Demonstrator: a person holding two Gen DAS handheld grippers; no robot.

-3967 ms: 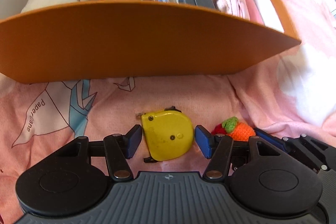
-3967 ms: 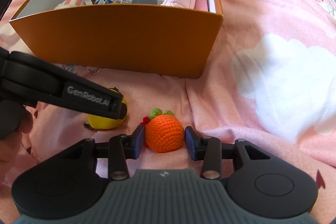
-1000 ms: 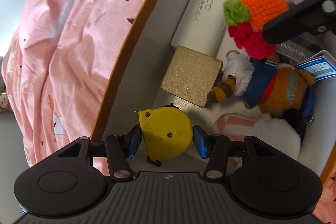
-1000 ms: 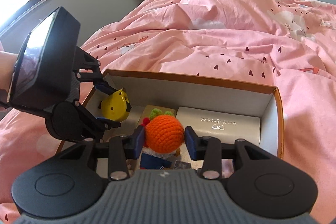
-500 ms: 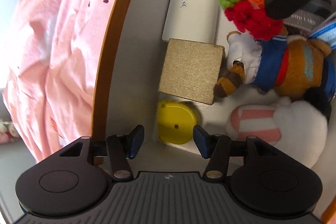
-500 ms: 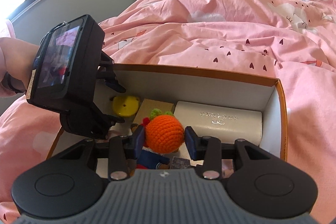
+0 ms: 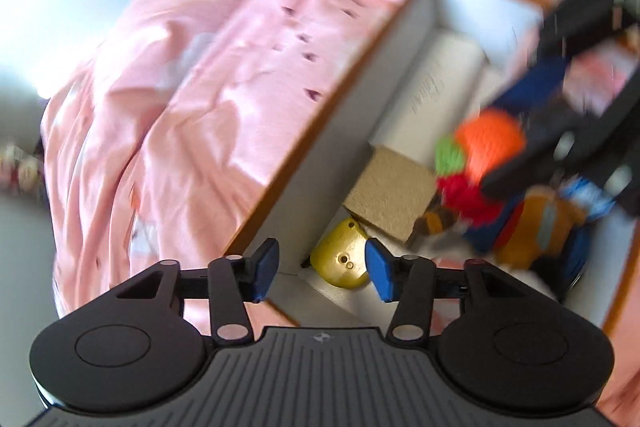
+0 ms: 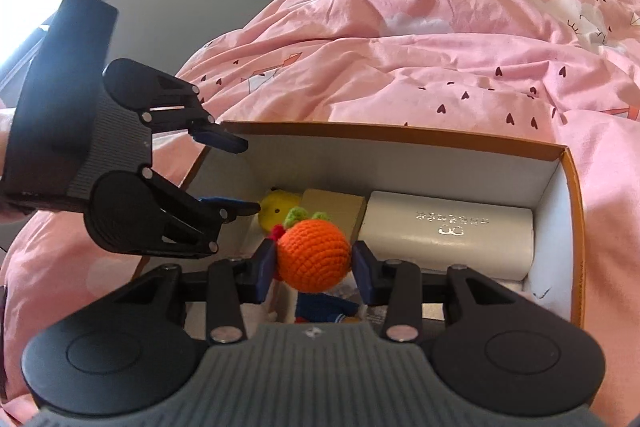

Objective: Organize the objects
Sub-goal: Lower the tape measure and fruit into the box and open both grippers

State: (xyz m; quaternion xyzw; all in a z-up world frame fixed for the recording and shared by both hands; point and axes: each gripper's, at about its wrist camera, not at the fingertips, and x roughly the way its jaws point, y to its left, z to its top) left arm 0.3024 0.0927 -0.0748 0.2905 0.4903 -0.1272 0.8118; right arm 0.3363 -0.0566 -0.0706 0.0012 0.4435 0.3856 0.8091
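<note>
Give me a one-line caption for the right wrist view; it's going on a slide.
Right gripper holds a crocheted orange over the open box; left gripper hangs empty nearby.

Left hand-held gripper (image 7: 320, 273) empty, agape.

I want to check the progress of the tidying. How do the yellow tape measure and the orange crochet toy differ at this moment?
The yellow tape measure lies in the box, free of the open left tool, whose jaws have just been closing with nothing between them. The orange crochet toy is clamped in the right tool above the box contents. The tape measure looks hard and smooth; the toy looks knitted, with green leaves. Both are small and rounded.
</note>
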